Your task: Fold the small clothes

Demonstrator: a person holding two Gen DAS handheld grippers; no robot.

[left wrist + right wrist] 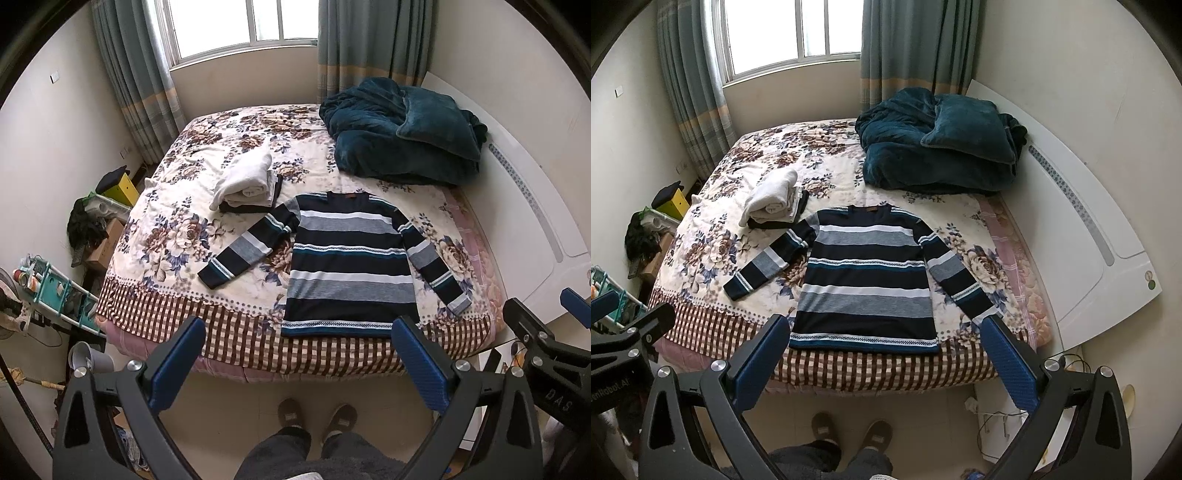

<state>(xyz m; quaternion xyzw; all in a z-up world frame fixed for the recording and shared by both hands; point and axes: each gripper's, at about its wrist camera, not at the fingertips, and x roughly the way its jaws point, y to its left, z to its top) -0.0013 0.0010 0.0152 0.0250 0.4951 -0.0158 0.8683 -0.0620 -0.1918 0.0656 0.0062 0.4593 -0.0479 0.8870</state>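
A striped sweater [347, 266] [864, 280] in navy, grey, white and teal lies flat on the floral bedspread [177, 236] [713, 254], hem toward me, both sleeves spread outward. Behind its left sleeve sits a small pile of folded clothes [247, 186] [775, 203], white on top of dark. My left gripper [299, 328] hovers open in front of the bed edge, well short of the hem, holding nothing. My right gripper [884, 325] is also open and empty, at about the same height before the hem. Each gripper shows at the edge of the other's view.
A bundled teal blanket [402, 136] [942, 144] fills the bed's far right corner by the white headboard [1089, 229]. Boxes and clutter [99, 221] line the floor left of the bed. A person's slippered feet [317, 413] stand on the tiles below me.
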